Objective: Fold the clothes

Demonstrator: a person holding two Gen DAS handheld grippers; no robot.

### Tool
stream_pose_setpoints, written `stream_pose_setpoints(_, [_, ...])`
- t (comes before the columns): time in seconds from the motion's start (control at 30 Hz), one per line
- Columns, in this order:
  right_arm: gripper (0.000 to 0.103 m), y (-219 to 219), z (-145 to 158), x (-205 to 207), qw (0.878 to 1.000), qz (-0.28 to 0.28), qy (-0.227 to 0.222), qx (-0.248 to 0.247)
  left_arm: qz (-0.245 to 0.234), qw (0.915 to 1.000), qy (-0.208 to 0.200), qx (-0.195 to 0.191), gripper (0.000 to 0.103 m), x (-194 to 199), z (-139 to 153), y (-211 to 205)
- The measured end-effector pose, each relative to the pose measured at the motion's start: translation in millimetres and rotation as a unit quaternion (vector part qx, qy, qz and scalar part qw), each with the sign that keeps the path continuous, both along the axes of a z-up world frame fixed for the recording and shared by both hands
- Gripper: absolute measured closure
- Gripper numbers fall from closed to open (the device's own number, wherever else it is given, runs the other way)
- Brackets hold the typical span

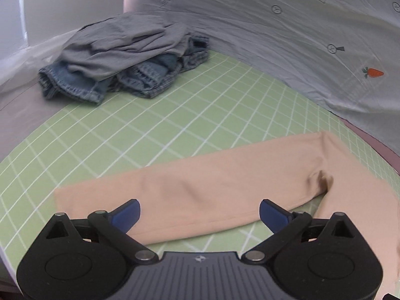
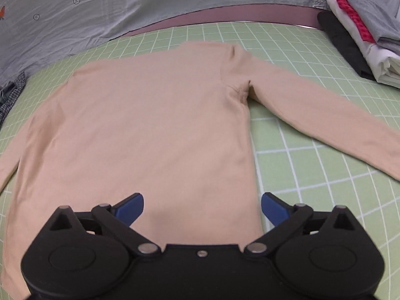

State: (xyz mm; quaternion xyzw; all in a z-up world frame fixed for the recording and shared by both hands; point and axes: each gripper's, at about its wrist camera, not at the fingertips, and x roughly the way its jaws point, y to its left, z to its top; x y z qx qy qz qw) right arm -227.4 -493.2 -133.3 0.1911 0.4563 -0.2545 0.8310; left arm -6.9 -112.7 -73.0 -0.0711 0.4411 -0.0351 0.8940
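currently a peach long-sleeved cotton top [image 2: 155,125] lies spread flat on a light green cutting mat with a white grid [image 2: 312,175], its body filling the middle of the right wrist view and its neck end toward twelve o'clock. one sleeve [image 2: 325,115] runs out toward four o'clock, flat on the mat and apart from the body below the armpit. the right gripper [image 2: 202,210] hangs over the hem near six o'clock with its blue-tipped jaws spread wide and holding nothing; one blue fingertip [image 2: 130,208] sits over the fabric, the other over the side edge of the body.

in the left wrist view the other sleeve [image 1: 200,187] stretches from nine o'clock to three o'clock across the mat. the left gripper [image 1: 200,215] hovers at the sleeve's near edge, jaws likewise wide apart and empty, with the cloth showing between them.

a crumpled heap of grey knit and blue denim garments [image 1: 120,60] rests at eleven o'clock in the left view, well apart from the sleeve. a stack of folded clothes in grey, pink, white and black [image 2: 360,30] sits at two o'clock in the right view. a pale blue-grey printed sheet with carrots [image 2: 75,12] lies beyond the mat.
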Motion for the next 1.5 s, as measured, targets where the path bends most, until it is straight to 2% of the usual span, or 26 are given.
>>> stream_pose_setpoints(0.13, [0.001, 17.4, -3.3, -10.2, 1.0, -0.009, 0.015, -0.002, 0.025, 0.9995, 0.012, 0.011, 0.002, -11.2, -9.5, 33.8])
stream_pose_setpoints(0.47, [0.001, 55.8, 1.6, -12.1, 0.999, -0.009, 0.029, -0.012, 0.036, 0.9982, 0.048, 0.0, 0.002, -5.1, -31.3, 81.1])
stream_pose_setpoints(0.6, [0.001, 64.3, 4.9, -11.3, 0.999, -0.003, 0.041, -0.021, 0.025, 0.9986, 0.047, -0.005, 0.005, 0.4, -35.4, 78.9])
stream_pose_setpoints(0.63, [0.001, 65.1, 5.4, -11.1, 0.999, -0.002, 0.044, -0.023, 0.021, 0.9988, 0.045, -0.003, 0.009, 1.2, -35.9, 76.8])
stream_pose_setpoints(0.73, [0.001, 63.7, 6.6, -11.2, 0.999, -0.005, 0.049, -0.024, 0.018, 0.999, 0.036, 0.022, 0.016, 2.3, -36.6, 69.0])
stream_pose_setpoints(0.8, [0.001, 61.3, 7.5, -11.9, 0.998, -0.009, 0.048, -0.028, 0.017, 0.9986, 0.03, 0.039, 0.023, 2.3, -36.4, 63.3])
stream_pose_setpoints(0.9, [0.001, 55.8, 9.5, -13.2, 0.998, -0.016, 0.042, -0.032, 0.023, 0.9984, 0.018, 0.05, 0.042, 2.1, -34.8, 57.1])
stream_pose_setpoints(0.97, [0.001, 50.9, 9.9, -13.8, 0.999, -0.022, 0.037, -0.028, 0.026, 0.9981, 0.012, 0.054, 0.062, 2.5, -33.6, 53.6])
stream_pose_setpoints(1.0, [0.001, 48.9, 9.7, -14.6, 0.999, -0.024, 0.036, -0.025, 0.03, 0.9982, 0.013, 0.051, 0.069, 3.5, -32.8, 53.3])
stream_pose_setpoints(1.07, [0.001, 44.5, 8.7, -16.0, 0.999, -0.028, 0.034, -0.021, 0.035, 0.9988, 0.024, 0.024, 0.093, 8.0, -30.8, 52.6])
stream_pose_setpoints(1.13, [0.001, 38.8, 7.0, -17.3, 0.999, -0.033, 0.03, -0.017, 0.031, 0.9988, 0.035, -0.01, 0.094, 14.0, -25.6, 46.8])
stream_pose_setpoints(1.27, [0.001, 23.5, 5.3, -23.4, 0.998, -0.052, 0.017, -0.01, -0.038, 0.9983, 0.01, -0.042, 0.097, 21.0, -1.9, 0.1])
stream_pose_setpoints(1.37, [0.001, 9.1, 6.8, -29.7, 0.997, -0.071, 0.002, -0.008, -0.105, 0.9903, -0.007, -0.09, 0.097, 20.4, 23.4, -55.4])
stream_pose_setpoints(1.43, [0.001, -2.9, 8.8, -35.5, 0.996, -0.089, -0.01, -0.009, -0.174, 0.977, -0.024, -0.122, 0.097, 11.5, 44.8, -103.8])
stream_pose_setpoints(1.5, [0.001, -13.7, 10.5, -41.3, 0.994, -0.106, -0.019, -0.012, -0.245, 0.9543, -0.039, -0.166, 0.096, -1.2, 65.6, -147.5])
